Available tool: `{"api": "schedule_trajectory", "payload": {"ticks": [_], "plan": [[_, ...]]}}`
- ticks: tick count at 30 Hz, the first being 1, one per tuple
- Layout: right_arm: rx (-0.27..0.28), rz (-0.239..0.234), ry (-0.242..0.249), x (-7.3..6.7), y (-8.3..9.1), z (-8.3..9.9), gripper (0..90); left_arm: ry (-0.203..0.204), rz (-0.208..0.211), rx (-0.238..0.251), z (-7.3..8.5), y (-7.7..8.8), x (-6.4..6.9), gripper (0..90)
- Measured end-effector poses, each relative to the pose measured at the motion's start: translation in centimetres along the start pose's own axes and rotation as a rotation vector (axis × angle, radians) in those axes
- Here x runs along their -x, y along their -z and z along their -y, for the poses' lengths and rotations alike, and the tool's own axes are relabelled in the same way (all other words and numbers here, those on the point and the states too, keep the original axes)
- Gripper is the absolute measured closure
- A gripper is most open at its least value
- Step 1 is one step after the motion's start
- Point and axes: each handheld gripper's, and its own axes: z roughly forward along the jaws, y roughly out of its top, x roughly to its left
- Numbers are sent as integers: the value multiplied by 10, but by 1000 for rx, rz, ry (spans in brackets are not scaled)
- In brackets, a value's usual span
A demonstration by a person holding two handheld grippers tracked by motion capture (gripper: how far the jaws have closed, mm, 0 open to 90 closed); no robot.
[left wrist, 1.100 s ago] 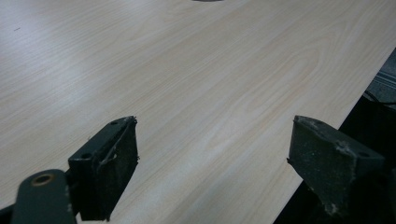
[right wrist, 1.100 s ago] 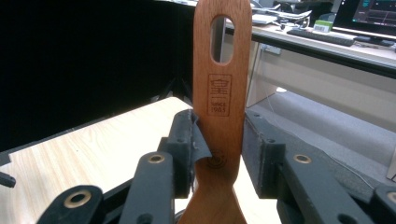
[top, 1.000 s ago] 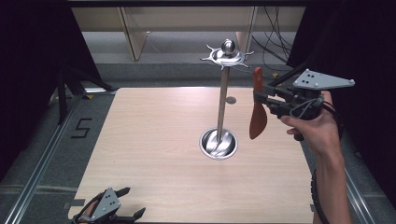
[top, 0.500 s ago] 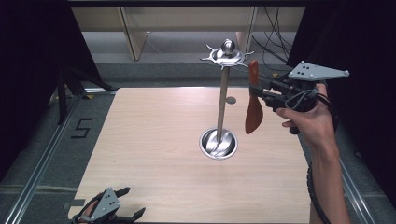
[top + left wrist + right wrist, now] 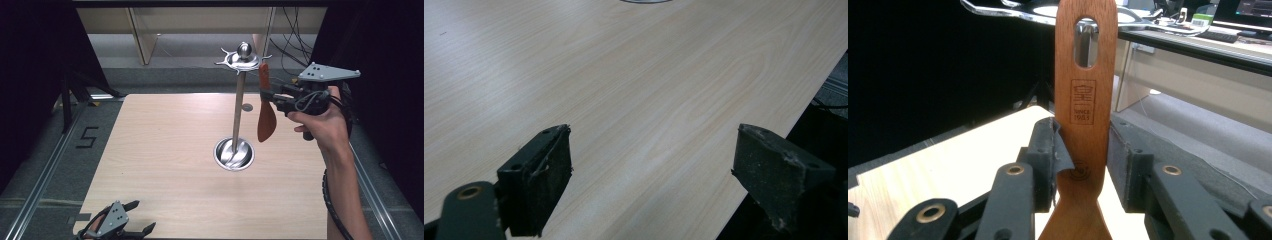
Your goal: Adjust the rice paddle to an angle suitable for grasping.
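The right gripper (image 5: 272, 96), clamped on the reddish-brown wooden spatula (image 5: 266, 112), has risen toward the chrome utensil stand (image 5: 238, 107); next, its slot must meet a hook. The left gripper (image 5: 131, 224) rests wide open at the table's near-left corner.

Light wooden table (image 5: 165, 150) stands on grey floor (image 5: 175, 50). Beyond the table, pale wooden furniture legs (image 5: 142, 37) and loose black cables (image 5: 292, 42). Dark curtains (image 5: 30, 65) flank the table; metal rails (image 5: 40, 180) run alongside.

Floor marking "5" (image 5: 86, 136) left of the table, stamped logo on wooden spatula handle (image 5: 1082, 102) unreadable
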Motion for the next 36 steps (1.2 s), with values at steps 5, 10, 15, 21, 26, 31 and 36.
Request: {"api": "schedule_trajectory", "payload": {"ticks": [5, 10, 15, 21, 26, 31, 36], "plan": [[-3, -7, 1, 0, -4, -2, 671, 3, 5, 0, 0, 0, 0, 151], [-1, -4, 4, 0, -6, 0, 670, -1, 5, -3, 0, 0, -1, 151], [13, -11, -15, 1, -5, 3, 661, -29, 1, -1, -1, 0, -2, 151], [29, -1, -24, -1, -5, 3, 646, 1, 1, 0, 0, 0, 0, 151], [38, 15, -23, -3, -3, 4, 591, 10, 6, 6, 0, 0, 0, 151], [57, 37, -53, -5, 4, 8, 511, -26, 1, -7, -1, 0, -1, 151], [48, 57, -75, -7, 13, 15, 449, -23, 1, -7, 0, 0, -1, 151]]}}
